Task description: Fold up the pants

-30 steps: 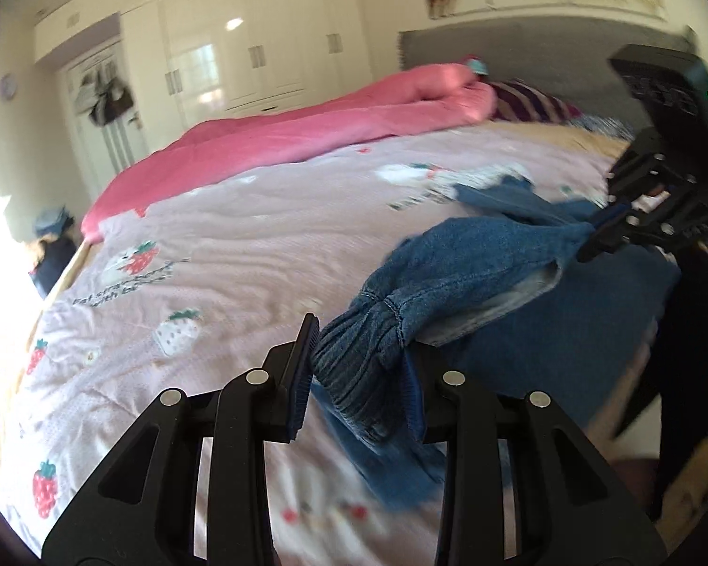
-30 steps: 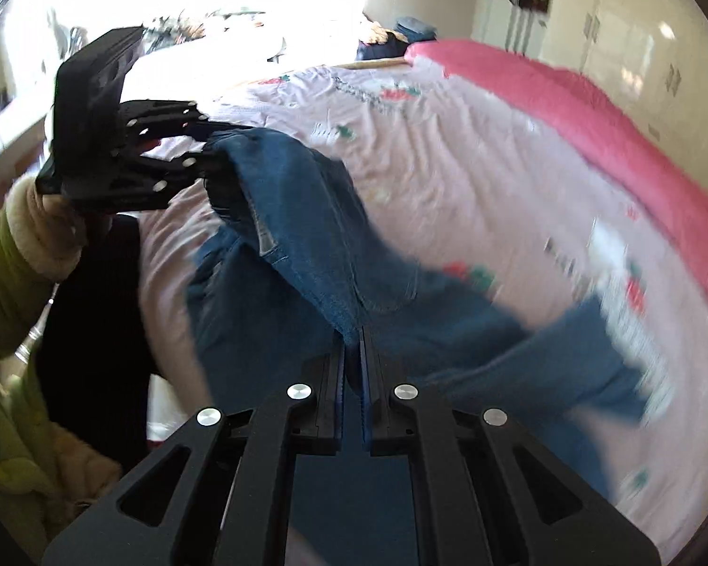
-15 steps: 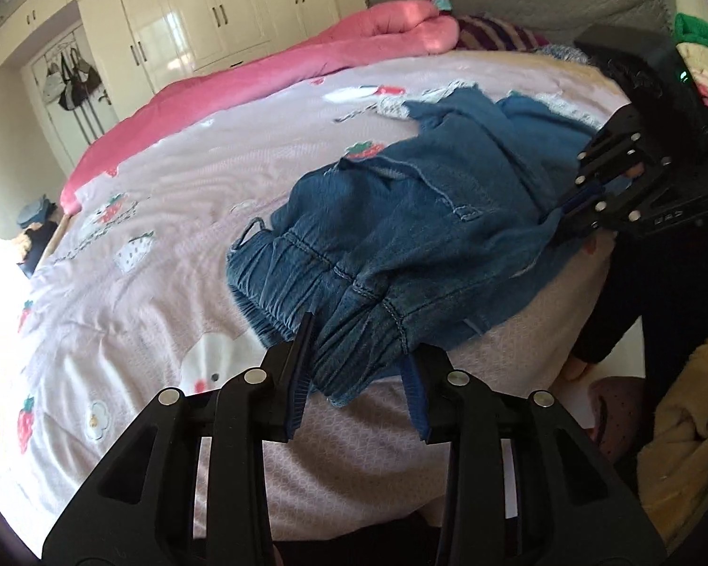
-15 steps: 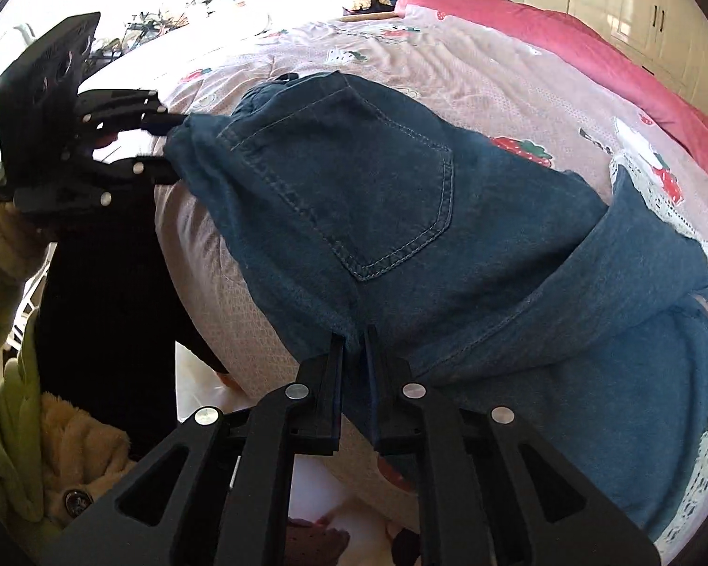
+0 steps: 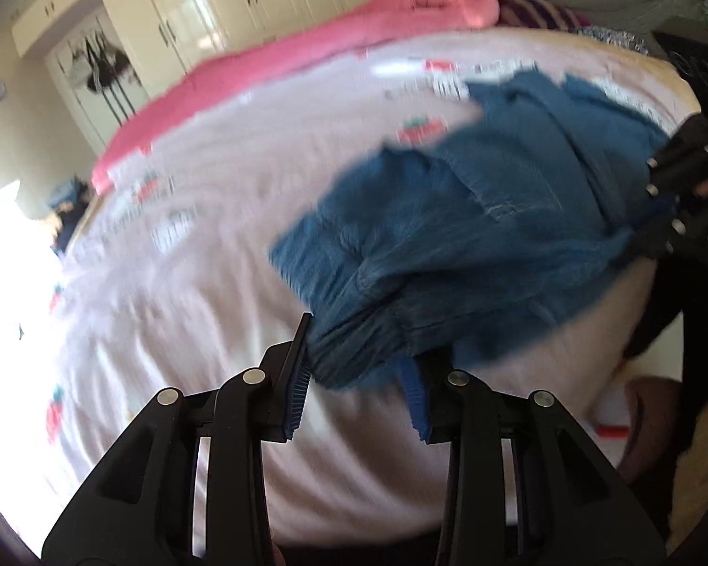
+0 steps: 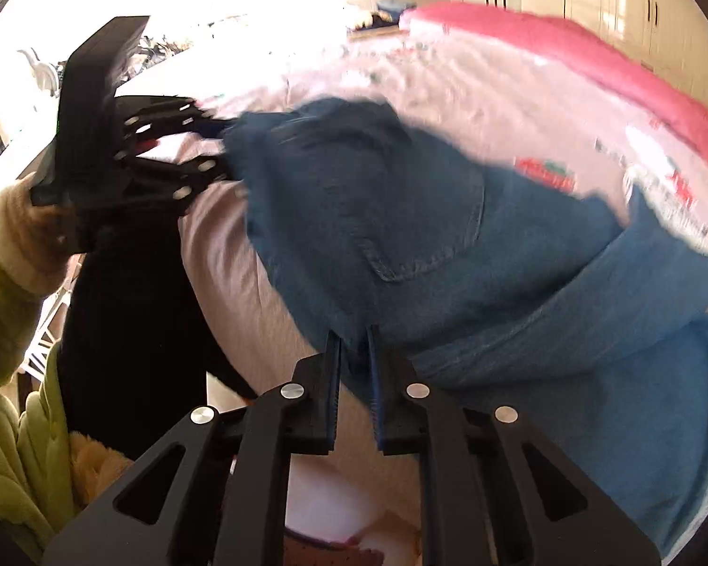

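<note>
Both tools stay clamped on the jeans' waistband: the left tool (image 5: 358, 372) grips a thick bunched end, while the right tool (image 6: 354, 377), its jaws just easing apart slightly, pinches a thin edge. The jeans (image 6: 425, 236), held up a second ago, now lie spread along the near edge of the bed (image 5: 203, 254), ready for a first fold.

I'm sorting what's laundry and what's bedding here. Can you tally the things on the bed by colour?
Blue: 1, the denim pants, gripped at two edges by the left gripper and the right gripper
Pink: 1, the rolled blanket along the far side
Pale pink with strawberry print: 1, the bedsheet
Total: 3
</note>
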Tool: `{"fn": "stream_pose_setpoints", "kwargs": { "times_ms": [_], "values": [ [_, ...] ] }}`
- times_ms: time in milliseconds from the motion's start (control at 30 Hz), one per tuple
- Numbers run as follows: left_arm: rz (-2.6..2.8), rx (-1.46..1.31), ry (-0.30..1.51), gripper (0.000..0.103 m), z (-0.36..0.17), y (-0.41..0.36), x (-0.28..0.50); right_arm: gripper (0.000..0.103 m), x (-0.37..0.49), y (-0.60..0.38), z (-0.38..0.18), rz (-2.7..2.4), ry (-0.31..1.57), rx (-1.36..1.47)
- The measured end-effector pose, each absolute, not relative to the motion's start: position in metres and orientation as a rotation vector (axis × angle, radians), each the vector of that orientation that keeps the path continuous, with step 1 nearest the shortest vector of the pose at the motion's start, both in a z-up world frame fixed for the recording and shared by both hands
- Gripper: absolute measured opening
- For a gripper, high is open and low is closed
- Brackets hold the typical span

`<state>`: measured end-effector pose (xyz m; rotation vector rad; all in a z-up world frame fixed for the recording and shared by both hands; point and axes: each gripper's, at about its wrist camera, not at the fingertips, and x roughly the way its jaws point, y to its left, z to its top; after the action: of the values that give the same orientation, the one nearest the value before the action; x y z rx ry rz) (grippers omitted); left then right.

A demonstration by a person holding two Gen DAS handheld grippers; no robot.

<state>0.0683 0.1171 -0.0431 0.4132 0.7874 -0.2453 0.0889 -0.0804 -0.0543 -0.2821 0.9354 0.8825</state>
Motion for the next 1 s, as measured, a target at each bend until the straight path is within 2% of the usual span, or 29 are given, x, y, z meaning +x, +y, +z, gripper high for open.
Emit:
{"fn": "stream_pose_setpoints", "kwargs": {
  "times_ms": [200,333,400,500,633,733,867,1000],
  "values": [
    [-0.194,0.267,0.883,0.027,-0.054,0.145,0.054,0.012,0.095,-0.086,-0.059,0.882,0.968,-0.223],
    [-0.16,0.157,0.79,0.029,-0.019,0.159,0.036,0.015,0.093,-0.093,-0.061,0.893,0.96,-0.206],
    [-0.183,0.09,0.731,0.042,0.002,0.158,0.033,0.017,0.093,-0.094,-0.063,0.89,0.963,-0.198],
    [-0.304,-0.025,0.664,0.047,0.021,0.138,0.042,0.024,0.091,-0.095,-0.063,0.902,0.963,-0.189],
    [-0.362,-0.004,0.716,0.047,0.005,0.097,0.067,0.03,0.084,-0.108,-0.05,0.907,0.946,-0.171],
    [-0.375,0.029,0.773,0.031,-0.015,0.083,0.078,0.036,0.082,-0.129,-0.037,0.872,0.918,-0.137],
    [-0.3,0.083,0.9,0.029,-0.059,0.082,0.091,0.044,0.088,-0.163,-0.024,0.797,0.882,-0.07],
    [-0.294,0.052,0.881,0.028,-0.073,0.087,0.092,0.047,0.099,-0.177,-0.025,0.739,0.889,-0.025]
  ]
}}
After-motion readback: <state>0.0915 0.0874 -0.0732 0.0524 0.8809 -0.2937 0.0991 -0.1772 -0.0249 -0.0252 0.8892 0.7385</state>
